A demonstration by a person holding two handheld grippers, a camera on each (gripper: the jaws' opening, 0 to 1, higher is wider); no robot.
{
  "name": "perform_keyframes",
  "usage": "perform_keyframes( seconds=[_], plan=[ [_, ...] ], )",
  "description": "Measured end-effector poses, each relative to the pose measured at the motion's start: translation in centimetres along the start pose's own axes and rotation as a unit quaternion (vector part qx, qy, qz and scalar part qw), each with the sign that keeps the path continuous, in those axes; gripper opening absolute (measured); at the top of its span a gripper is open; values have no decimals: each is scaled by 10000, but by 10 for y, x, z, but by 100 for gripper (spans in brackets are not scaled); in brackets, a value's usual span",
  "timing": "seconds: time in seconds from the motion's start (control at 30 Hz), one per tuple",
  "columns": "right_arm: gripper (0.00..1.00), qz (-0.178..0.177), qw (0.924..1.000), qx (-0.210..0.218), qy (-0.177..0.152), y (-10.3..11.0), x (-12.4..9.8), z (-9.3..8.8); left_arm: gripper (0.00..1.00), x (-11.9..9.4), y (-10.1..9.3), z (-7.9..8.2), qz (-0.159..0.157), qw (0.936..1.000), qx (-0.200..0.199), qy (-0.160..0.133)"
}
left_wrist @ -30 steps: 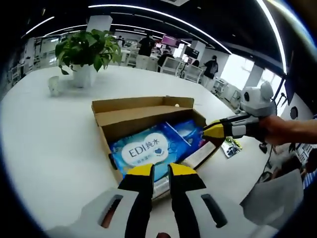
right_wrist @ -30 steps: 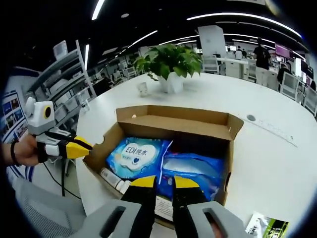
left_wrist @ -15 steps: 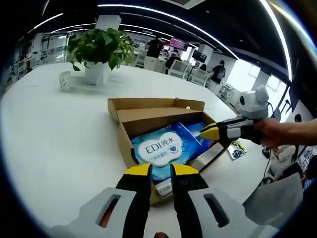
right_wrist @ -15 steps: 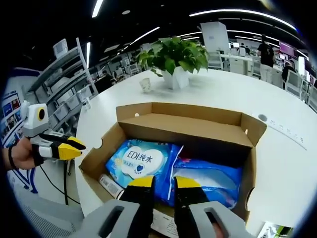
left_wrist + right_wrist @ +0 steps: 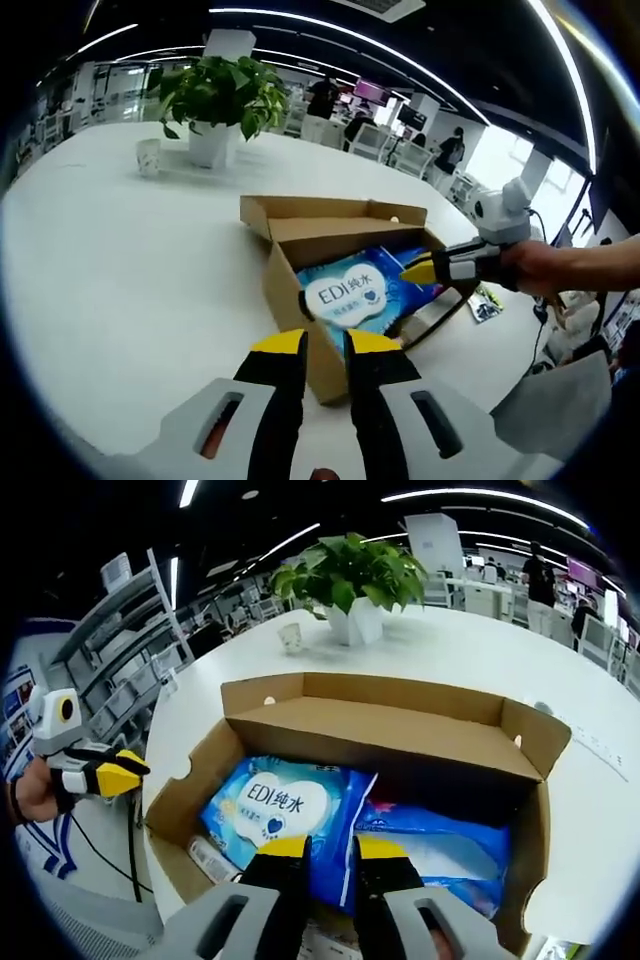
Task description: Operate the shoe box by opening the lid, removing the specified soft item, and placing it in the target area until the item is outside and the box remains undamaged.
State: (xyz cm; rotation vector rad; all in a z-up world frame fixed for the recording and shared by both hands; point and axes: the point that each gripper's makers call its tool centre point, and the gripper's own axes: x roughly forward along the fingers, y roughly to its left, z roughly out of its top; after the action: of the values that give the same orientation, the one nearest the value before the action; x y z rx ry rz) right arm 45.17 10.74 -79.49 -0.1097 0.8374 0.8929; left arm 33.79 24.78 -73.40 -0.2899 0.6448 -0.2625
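Box (image 5: 300, 695) open, wipes (image 5: 275, 805) partly hidden

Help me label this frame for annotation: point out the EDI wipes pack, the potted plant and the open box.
EDI wipes pack (image 5: 275, 806), right gripper view, on its white label.
Potted plant (image 5: 222, 92), left gripper view, on the leaves.
Open box (image 5: 395, 739), right gripper view, on the inner flap of the far wall.

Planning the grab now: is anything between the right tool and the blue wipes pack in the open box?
Nothing visible. The lid is open, and the right tool sits just above the wipes pack, which lies uncovered in the box beside a second blue pack. The left tool stays outside the box.
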Motion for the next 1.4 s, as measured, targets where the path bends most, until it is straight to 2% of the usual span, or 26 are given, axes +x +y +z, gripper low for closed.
perform_keyframes(
  seconds=[0.13, 0.27, 0.43, 0.57, 0.67, 0.83, 0.93, 1.0, 1.17, 1.33, 1.4],
  plan=[
    [11, -8, 10000, 51, -42, 0, 3, 2, 13, -1, 3, -2, 15, 10000, -18, 12],
    [3, 29, 10000, -16, -88, 4, 1, 4, 13, -1, 7, -4, 43, 10000, -63, 15],
    [3, 23, 10000, 39, 3, 1, 8, 2, 13, -1, 7, -2, 23, 10000, -68, 5],
    [5, -15, 10000, -63, 56, 6, 13, 1, 13, 0, 8, 1, 12, 10000, -48, 3],
    [5, -87, 9998, -110, 170, 2, 20, -3, 13, 3, 10, 4, 8, 10000, -60, -17],
    [0, -154, 9995, -93, 243, -5, 25, -3, 12, 3, 12, 5, -6, 10000, -59, -32],
    [0, -19, 9997, 123, 207, -2, 25, -2, 12, 3, 12, 4, -20, 10000, -67, -27],
    [0, -18, 9998, -17, 203, 4, 19, 0, 12, 3, 12, 4, -33, 10000, -67, -35],
    [0, 92, 9998, 172, -11, 11, 7, 6, 12, 2, 8, 6, -79, 9999, -74, -62],
    [0, 143, 9995, 177, -197, 12, 1, 16, 13, 4, 1, 11, -148, 9998, -67, -93],
    [0, 31, 9987, 443, -249, 9, -5, 18, 13, 7, -2, 13, -186, 9998, -42, -89]
  ],
)
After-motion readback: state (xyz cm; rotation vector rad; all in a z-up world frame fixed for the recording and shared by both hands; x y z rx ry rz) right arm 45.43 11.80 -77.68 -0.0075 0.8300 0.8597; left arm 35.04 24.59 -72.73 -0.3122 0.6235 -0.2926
